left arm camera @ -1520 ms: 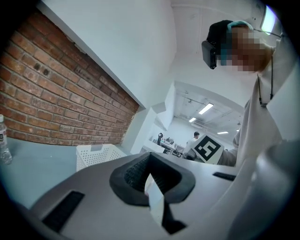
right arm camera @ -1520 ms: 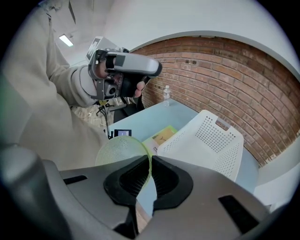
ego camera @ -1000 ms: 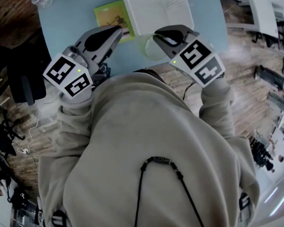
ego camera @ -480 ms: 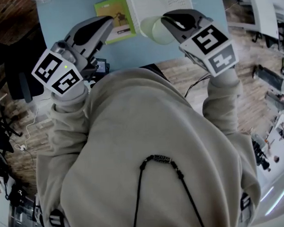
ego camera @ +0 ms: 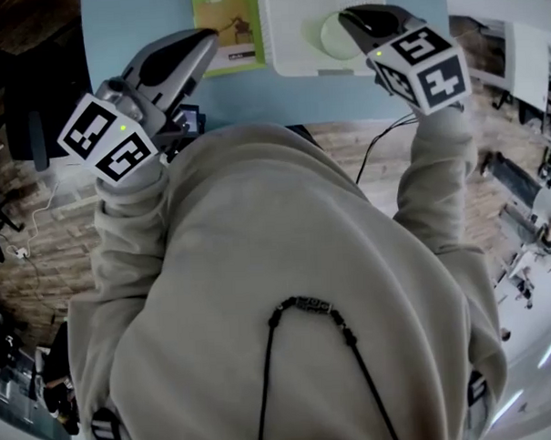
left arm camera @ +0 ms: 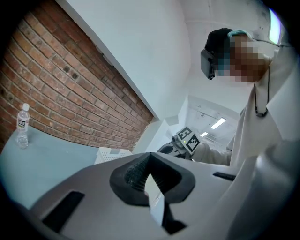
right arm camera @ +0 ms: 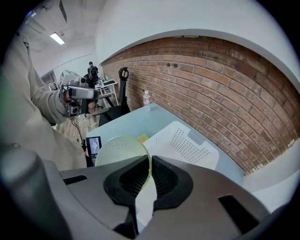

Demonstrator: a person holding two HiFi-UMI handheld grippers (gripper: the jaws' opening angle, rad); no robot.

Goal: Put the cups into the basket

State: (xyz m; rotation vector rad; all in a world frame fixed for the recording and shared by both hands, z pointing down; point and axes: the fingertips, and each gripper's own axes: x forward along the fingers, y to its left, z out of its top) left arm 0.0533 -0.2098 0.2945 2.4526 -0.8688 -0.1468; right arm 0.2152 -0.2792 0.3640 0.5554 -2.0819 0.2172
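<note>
A pale green translucent cup hangs over the white perforated basket at the table's far side. My right gripper is shut on the cup's rim; in the right gripper view the cup's thin wall runs between the pads of the right gripper. The basket lies just beyond it. My left gripper hovers near the table's front edge, left of the basket, jaws together and nothing in them. In the left gripper view the left gripper points level past the basket.
A green book lies on the light blue table left of the basket. A small black device with a lit screen sits at the table's front edge. A water bottle stands near the brick wall.
My right gripper has carried the cup forward from the table's front edge to above the basket. The left gripper has shifted only slightly.
</note>
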